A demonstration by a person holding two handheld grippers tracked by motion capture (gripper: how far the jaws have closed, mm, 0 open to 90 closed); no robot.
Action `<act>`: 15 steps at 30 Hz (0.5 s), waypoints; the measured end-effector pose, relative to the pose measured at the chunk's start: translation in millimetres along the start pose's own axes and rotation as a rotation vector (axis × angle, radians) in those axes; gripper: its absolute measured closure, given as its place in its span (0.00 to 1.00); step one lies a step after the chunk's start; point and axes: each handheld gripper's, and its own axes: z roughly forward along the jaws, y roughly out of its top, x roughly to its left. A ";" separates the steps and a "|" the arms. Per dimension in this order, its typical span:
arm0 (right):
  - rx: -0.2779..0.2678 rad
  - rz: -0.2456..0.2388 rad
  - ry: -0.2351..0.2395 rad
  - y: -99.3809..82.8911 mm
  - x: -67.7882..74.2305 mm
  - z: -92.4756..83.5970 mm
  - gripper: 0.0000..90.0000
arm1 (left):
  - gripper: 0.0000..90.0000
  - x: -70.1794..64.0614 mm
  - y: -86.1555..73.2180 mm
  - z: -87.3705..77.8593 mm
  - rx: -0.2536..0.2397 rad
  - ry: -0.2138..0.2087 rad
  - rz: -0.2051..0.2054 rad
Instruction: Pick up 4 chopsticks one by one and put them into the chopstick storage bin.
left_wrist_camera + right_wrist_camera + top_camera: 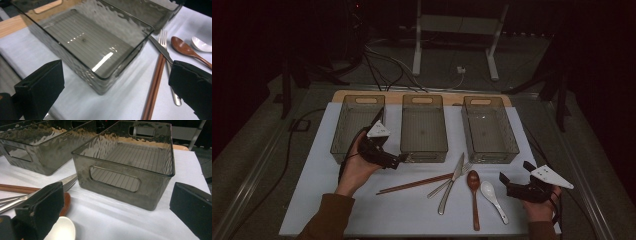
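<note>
Across the lower middle of the high view, cutlery lies loose on the white table cover [312, 200]: a pair of brown chopsticks [414, 184], a knife [451, 184] crossed over a fork [448, 183], a wooden spoon [474, 192] and a white spoon [492, 196]. Three clear bins stand in a row above them, the left bin [337, 135], the middle bin [423, 156] and the right bin [512, 142], and all look empty. The left gripper [401, 159] hovers at the near corner of the middle bin with its jaws spread wide and nothing between them; in the left gripper view the chopsticks [155, 87] run toward the lower right of the frame, just inside the right-hand jaw. The right gripper [503, 179] sits at the lower right of the high view, jaws likewise apart and empty, just right of the white spoon. That spoon's long axis slants from its bowl at upper left down to its handle at lower right, so the handle end points toward the right hand. The right gripper looks the nearer one to both spoons, while the chopsticks, lying nearly level across the frame, fall to the left.
</note>
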 end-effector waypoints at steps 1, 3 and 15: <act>0.000 0.001 0.000 0.0 0.1 -0.1 0.00 | 0.01 -1.5 -0.4 1.8 0.005 -0.004 0.002; -0.001 0.000 0.000 0.0 0.1 -0.2 0.00 | 0.01 -4.1 -1.4 4.8 0.012 -0.007 0.007; -0.002 0.001 0.000 0.2 0.3 -0.4 0.00 | 0.01 -14.8 -5.6 18.1 0.073 -0.033 0.038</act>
